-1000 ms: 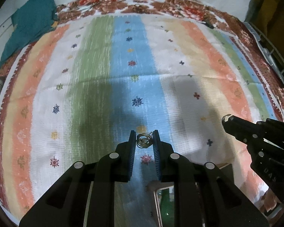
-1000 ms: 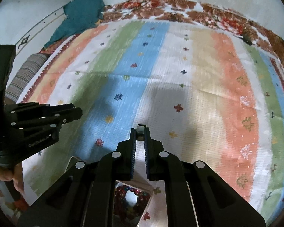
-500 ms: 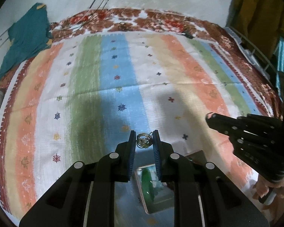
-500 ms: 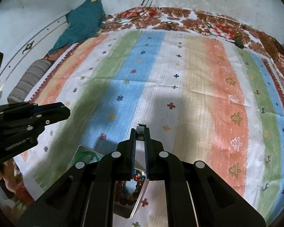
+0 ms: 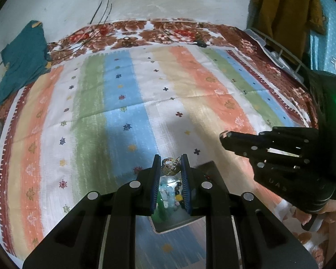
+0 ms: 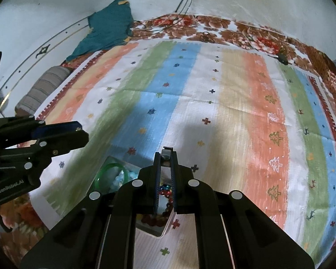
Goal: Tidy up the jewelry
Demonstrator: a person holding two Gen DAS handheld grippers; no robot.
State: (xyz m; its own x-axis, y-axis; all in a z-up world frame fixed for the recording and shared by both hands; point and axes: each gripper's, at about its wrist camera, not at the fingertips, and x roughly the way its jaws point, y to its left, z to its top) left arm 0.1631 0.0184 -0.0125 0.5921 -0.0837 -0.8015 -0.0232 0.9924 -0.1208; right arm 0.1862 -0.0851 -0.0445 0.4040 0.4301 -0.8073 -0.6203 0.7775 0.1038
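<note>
My left gripper [image 5: 170, 160] is shut on a tangled gold wire ornament [image 5: 170, 167], held above a clear jewelry tray [image 5: 209, 168] with pale blue and dark beads inside. My right gripper [image 6: 165, 154] is shut on a small silver piece [image 6: 166, 154], held above the same tray [image 6: 108, 160], which holds a green bangle [image 6: 110, 172], pale blue beads and a red bead bracelet [image 6: 165, 190]. The right gripper also shows in the left wrist view [image 5: 226, 135], and the left gripper in the right wrist view [image 6: 78, 132].
The tray lies on a striped bedspread [image 5: 190, 85] over a floral-edged bed. A teal cloth [image 5: 22, 56] lies at the far left corner, a striped bolster [image 6: 42, 89] at the left edge, cables [image 5: 100, 6] hang on the wall, and clothes [image 5: 286, 11] hang at the right.
Both grippers have lifted and pulled back toward the near edge, each still holding its piece. The tray has come into view below them.
</note>
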